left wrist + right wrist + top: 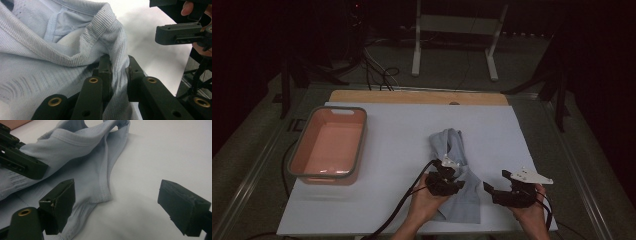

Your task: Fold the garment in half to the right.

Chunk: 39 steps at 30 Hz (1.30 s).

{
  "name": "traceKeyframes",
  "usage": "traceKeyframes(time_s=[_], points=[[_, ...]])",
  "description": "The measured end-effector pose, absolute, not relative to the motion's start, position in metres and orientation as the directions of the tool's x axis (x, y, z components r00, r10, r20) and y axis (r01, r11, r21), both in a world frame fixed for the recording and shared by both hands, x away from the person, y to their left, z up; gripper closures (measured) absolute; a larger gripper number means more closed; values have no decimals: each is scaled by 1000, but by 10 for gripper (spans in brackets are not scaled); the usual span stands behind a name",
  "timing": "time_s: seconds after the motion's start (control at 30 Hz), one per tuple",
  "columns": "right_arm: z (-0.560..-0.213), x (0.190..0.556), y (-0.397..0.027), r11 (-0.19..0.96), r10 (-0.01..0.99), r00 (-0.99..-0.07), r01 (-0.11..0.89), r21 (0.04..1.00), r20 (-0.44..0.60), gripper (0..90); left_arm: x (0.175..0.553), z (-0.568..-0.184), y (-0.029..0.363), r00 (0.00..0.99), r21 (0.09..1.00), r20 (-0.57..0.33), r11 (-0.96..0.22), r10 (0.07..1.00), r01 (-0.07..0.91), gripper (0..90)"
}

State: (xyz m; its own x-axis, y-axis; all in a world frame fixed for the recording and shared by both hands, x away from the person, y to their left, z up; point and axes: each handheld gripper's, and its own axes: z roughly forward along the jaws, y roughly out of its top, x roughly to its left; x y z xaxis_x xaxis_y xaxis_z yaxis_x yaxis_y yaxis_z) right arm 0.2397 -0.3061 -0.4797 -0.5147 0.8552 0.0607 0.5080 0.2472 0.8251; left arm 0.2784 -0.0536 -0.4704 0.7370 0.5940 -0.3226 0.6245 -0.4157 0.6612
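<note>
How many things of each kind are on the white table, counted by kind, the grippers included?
Light blue ribbed cloth garment: 1
Salmon-pink plastic tub with grey rim: 1
Black two-jaw grippers, left gripper shut on the garment, right gripper open: 2
Total: 4

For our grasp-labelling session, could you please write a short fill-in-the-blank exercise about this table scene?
1. The left gripper is shut on the ribbed edge of the light blue ____.
2. The right gripper has its jaws ____, nothing between them.
3. The pink tub stands to the ____ of the garment in the high view.

Missing words: garment; open; left
</note>
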Motion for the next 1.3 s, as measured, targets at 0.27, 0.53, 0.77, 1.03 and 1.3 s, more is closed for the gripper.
traceKeyframes(time_s=[0.27, 0.53, 0.77, 1.03, 1.3], points=[[-480, 240, -306, 244, 855, -515, 507, 827, 64, 148, 278, -475, -59, 742, 652, -332, -427, 583, 627, 737], [-479, 239, -307, 245, 856, -513, 507, 827, 61, 148, 276, -478, -61, 751, 665, -366, -411, 549, 624, 498], [-480, 239, -306, 243, 854, -516, 507, 827, 65, 147, 275, -471, -54, 754, 694, -342, -390, 560, 605, 278], [-480, 239, -303, 251, 849, -524, 508, 824, 65, 147, 278, -465, -42, 733, 711, -295, -372, 613, 596, 163], [-482, 238, -294, 268, 835, -547, 508, 819, 66, 148, 280, -460, -26, 715, 724, -280, -349, 640, 595, 115]])
